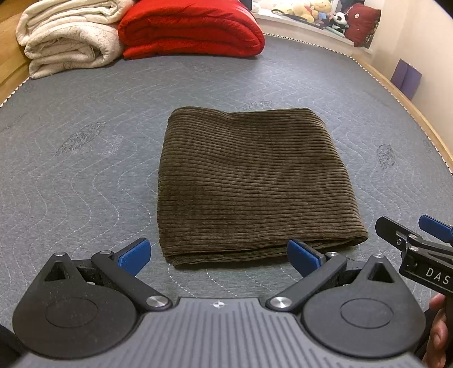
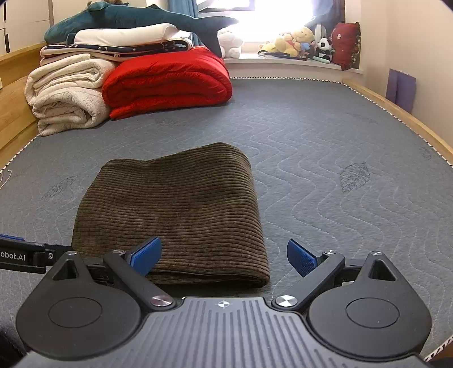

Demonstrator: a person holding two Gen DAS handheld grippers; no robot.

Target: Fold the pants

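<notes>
- Both jaws stand wide open and hold nothing — my left gripper (image 1: pixel 218 256) hangs just short of the near edge of the pants (image 1: pixel 249 184), its blue pads apart on either side of that edge.
- My right gripper (image 2: pixel 223 256) is spread as wide; its left pad (image 2: pixel 145 256) sits over the near right part of the pants (image 2: pixel 172 209), its right pad over bare mattress (image 2: pixel 339 141).
- In the left wrist view I see the right gripper (image 1: pixel 410 235) come in from the right edge, just beside the near right corner of the cloth, with part of a hand (image 1: pixel 437 331) behind it.
- The pants lie as a brown corduroy bundle, folded into a compact rectangle, flat on the grey quilted mattress near its middle, ribs running left to right.
- Far left on the bed I see a rolled cream blanket (image 2: pixel 65 93) touching a folded red blanket (image 2: pixel 170 82), both well apart from the pants.
- Soft toys (image 2: pixel 297 42) crowd the far window ledge — a plush shark (image 2: pixel 136 19) tops the bedding pile.
</notes>
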